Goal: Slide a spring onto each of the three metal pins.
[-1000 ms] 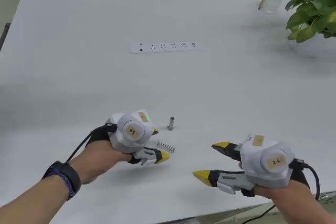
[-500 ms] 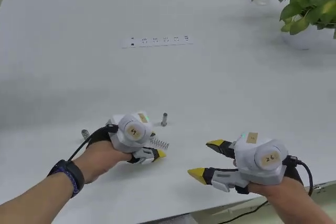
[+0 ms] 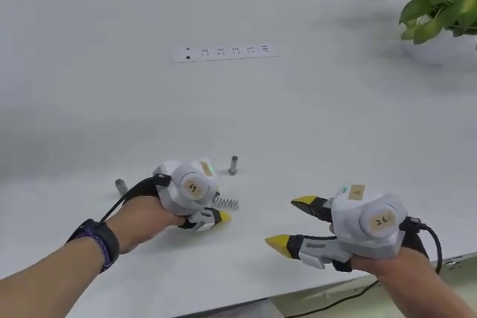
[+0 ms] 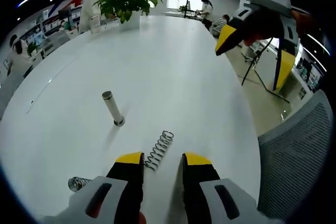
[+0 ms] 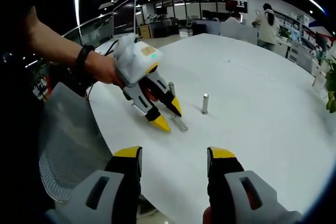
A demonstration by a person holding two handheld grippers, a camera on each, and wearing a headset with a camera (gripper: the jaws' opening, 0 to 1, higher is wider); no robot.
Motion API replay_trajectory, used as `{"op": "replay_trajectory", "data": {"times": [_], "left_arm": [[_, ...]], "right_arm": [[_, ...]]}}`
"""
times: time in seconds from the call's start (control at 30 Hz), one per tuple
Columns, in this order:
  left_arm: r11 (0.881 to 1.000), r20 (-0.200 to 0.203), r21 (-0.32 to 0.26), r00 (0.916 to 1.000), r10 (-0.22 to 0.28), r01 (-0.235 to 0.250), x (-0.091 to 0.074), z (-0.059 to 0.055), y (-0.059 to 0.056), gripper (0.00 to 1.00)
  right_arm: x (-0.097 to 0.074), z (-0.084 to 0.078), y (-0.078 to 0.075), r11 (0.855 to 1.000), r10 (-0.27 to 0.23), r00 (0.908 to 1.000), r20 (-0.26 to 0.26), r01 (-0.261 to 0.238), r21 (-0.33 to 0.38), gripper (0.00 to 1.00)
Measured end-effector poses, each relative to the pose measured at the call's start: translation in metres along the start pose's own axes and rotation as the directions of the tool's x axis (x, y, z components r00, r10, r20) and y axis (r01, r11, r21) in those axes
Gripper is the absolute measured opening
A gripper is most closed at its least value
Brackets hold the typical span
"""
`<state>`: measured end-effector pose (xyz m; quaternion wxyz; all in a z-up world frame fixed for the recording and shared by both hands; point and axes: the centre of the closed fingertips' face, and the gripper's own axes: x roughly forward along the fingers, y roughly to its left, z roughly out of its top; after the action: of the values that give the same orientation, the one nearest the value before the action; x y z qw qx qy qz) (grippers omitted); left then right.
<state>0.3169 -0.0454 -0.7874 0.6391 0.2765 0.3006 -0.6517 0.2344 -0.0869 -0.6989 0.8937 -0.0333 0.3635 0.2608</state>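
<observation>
spring (image 4: pixel 159 150) lies flat — pin (image 4: pixel 113 108) upright

The left gripper (image 4: pixel 163 159) has edged toward the loose spring (image 4: pixel 159 149), whose near end now lies between its jaws. A second pin (image 3: pixel 121 185) has appeared lower left in the head view.

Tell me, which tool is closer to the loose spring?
Left. The left tool has its open tips right at the spring; the right tool is off to the side, apart from it.
</observation>
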Motion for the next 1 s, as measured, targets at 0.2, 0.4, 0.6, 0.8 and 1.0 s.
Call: {"op": "replay_trajectory", "data": {"times": [0.2, 0.4, 0.6, 0.8, 1.0], "left_arm": [[1.000, -0.028, 0.001, 0.9995, 0.017, -0.017, 0.001, -0.004, -0.001, 0.09], [1.000, -0.043, -0.009, 0.9988, 0.023, -0.023, 0.000, -0.007, -0.001, 0.03], [0.999, -0.049, -0.050, 0.9986, 0.018, -0.020, -0.009, -0.014, -0.006, 0.02], [0.997, -0.034, -0.062, 0.9987, 0.039, -0.041, -0.022, -0.017, -0.007, 0.02], [0.995, -0.021, -0.075, 0.9978, 0.063, -0.065, -0.038, -0.021, -0.008, 0.02]], "right_arm": [[0.002, 0.000, 0.003, 1.000, 0.006, 1.0000, -0.001, -0.006, -0.002, 0.48], [0.002, 0.000, 0.005, 1.000, 0.008, 1.0000, -0.001, -0.008, -0.007, 0.48], [0.001, -0.001, 0.006, 1.000, 0.008, 1.0000, 0.004, -0.008, -0.005, 0.48], [0.001, -0.001, 0.008, 1.000, 0.010, 0.9999, 0.007, -0.010, -0.005, 0.47], [0.001, 0.002, 0.010, 1.000, 0.015, 0.9997, 0.018, -0.015, -0.007, 0.47]]}}
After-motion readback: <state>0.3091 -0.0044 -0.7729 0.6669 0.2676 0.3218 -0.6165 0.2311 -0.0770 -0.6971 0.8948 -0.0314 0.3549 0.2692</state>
